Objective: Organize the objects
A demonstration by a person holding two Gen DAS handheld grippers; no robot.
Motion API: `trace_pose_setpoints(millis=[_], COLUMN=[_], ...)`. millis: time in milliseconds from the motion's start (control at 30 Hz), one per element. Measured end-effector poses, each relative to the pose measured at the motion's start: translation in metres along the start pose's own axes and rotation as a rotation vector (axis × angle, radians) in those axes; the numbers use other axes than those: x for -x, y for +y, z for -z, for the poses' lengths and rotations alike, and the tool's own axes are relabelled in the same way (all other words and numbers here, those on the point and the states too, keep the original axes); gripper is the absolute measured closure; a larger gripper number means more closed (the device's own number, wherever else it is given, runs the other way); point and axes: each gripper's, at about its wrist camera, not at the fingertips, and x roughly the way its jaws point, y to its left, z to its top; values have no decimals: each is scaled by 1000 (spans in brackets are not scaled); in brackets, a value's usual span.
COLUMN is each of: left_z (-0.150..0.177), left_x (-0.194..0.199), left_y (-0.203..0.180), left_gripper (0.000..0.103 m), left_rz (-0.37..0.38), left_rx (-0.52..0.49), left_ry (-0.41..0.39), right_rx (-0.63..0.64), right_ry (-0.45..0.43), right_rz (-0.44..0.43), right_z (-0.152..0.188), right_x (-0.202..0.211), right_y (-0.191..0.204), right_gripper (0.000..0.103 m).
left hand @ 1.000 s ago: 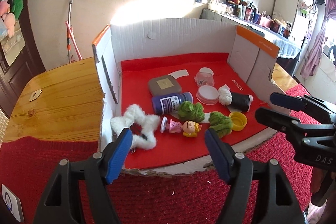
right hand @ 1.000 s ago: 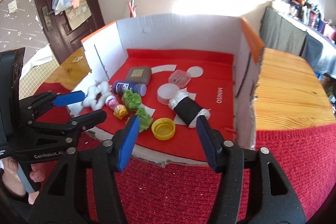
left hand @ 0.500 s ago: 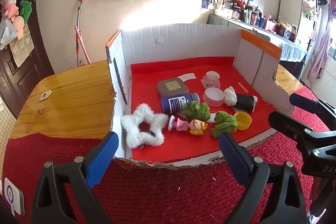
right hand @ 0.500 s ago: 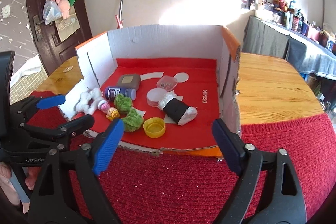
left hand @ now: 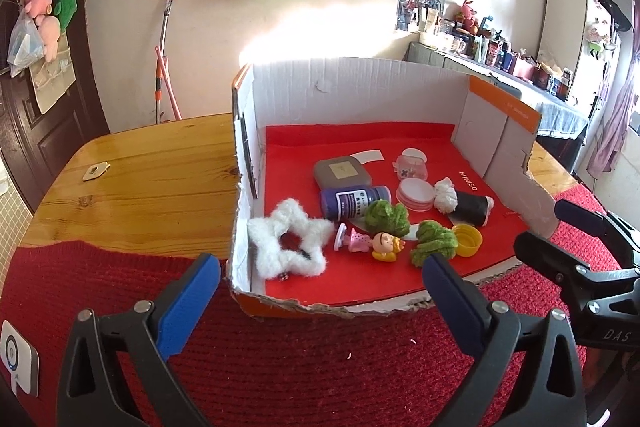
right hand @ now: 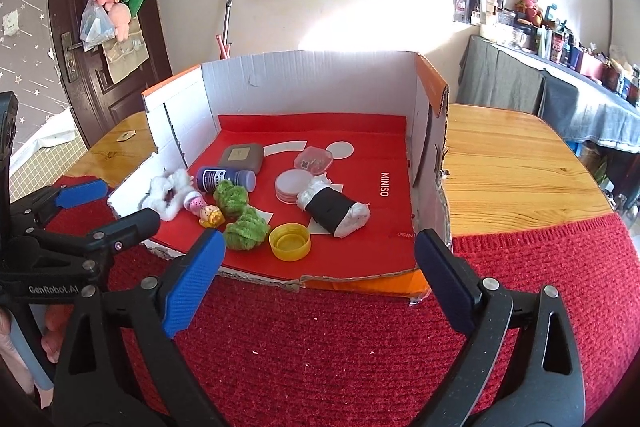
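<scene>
The toys [left hand: 384,245] lie in the box [left hand: 360,95] on the tabletop [left hand: 152,167], near its front edge. The left gripper [left hand: 320,299] and right gripper [right hand: 316,279] are opening wide, with nothing in them.

I count two green pompoms [left hand: 387,215] – one white star [left hand: 289,243], one doll [left hand: 370,242], one purple bottle [left hand: 354,201], one yellow cap [left hand: 467,240], one black roll [left hand: 466,206], one grey case [left hand: 342,173] – in one box [left hand: 352,91].

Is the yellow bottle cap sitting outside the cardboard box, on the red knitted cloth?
No, the yellow bottle cap lies open side up inside the cardboard box, on its red floor near the torn front edge.
</scene>
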Motion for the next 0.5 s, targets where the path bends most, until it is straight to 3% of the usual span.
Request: trace_pose_setpoints(millis=[100,500], left_z=[2,5], left_x=[0,-2], left_y=[-1,-1], left_gripper=[0,0], left_rz=[-6,-5], left_rx=[-10,-5], left_ry=[-3,7], right_rx=[9,-5], right_ry=[-7,-18], right_rz=[8,9], right_z=[1,0], right_x=[0,-1], right_y=[2,0], right_gripper=[0,0])
